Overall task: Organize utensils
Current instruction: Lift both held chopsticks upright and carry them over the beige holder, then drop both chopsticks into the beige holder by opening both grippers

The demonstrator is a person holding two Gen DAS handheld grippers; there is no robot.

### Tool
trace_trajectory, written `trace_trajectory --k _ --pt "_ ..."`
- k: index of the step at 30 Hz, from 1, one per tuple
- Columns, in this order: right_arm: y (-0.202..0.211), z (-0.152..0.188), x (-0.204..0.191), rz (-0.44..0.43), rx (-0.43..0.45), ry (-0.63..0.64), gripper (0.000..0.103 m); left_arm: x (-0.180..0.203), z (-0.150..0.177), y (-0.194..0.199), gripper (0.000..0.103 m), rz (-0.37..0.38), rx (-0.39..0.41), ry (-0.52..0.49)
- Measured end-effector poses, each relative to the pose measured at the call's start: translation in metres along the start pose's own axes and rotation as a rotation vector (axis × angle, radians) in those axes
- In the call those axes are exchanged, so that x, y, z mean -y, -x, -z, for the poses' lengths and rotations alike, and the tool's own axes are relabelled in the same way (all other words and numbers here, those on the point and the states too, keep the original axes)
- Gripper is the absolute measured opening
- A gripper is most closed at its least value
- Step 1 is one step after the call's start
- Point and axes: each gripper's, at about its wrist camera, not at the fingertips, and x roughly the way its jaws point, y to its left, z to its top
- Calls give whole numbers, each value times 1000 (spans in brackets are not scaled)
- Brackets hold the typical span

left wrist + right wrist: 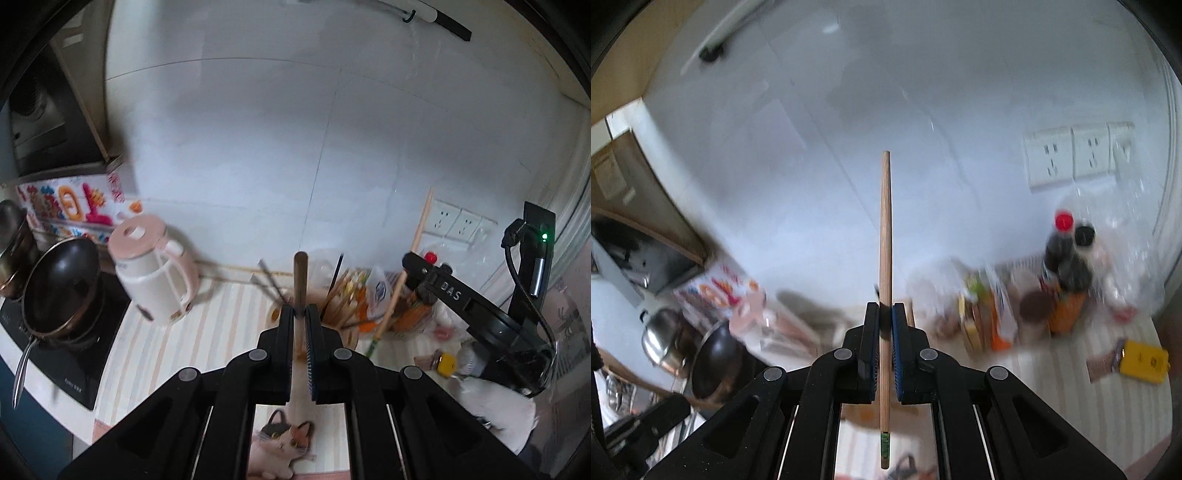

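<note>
Left wrist view: the left gripper (302, 314) is clamped on a wooden-handled utensil (300, 277) standing upright between the jaws, above the striped counter (221, 314). Just beyond sits the crowded utensil holder (343, 302); the pink kettle (155, 266) stands left, the pan (61, 284) farther left. The right gripper (410, 264) comes in from the right, carrying a chopstick (417, 236).

Right wrist view: jaws pinch that chopstick (885, 258) mid-length, long axis upright. Bottles (1067, 254) clutter the far right; the blurred holder seems hidden behind the jaws.
</note>
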Motion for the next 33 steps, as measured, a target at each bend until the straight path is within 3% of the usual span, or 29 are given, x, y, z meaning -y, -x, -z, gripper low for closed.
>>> trace_trajectory --k 6,12,24,33 --pt "-27 -27 -3 9 120 -9 7 7 -32 -50 4 -5 -57 7" --pt "-64 -25 -1 30 161 25 7 3 -56 -88 4 -11 -83 21" --pt "-91 -18 15 53 147 37 7 13 -75 -101 4 3 -64 -25" --pt "-98 -6 16 21 91 96 11 12 -60 -117 8 0 -176 -51"
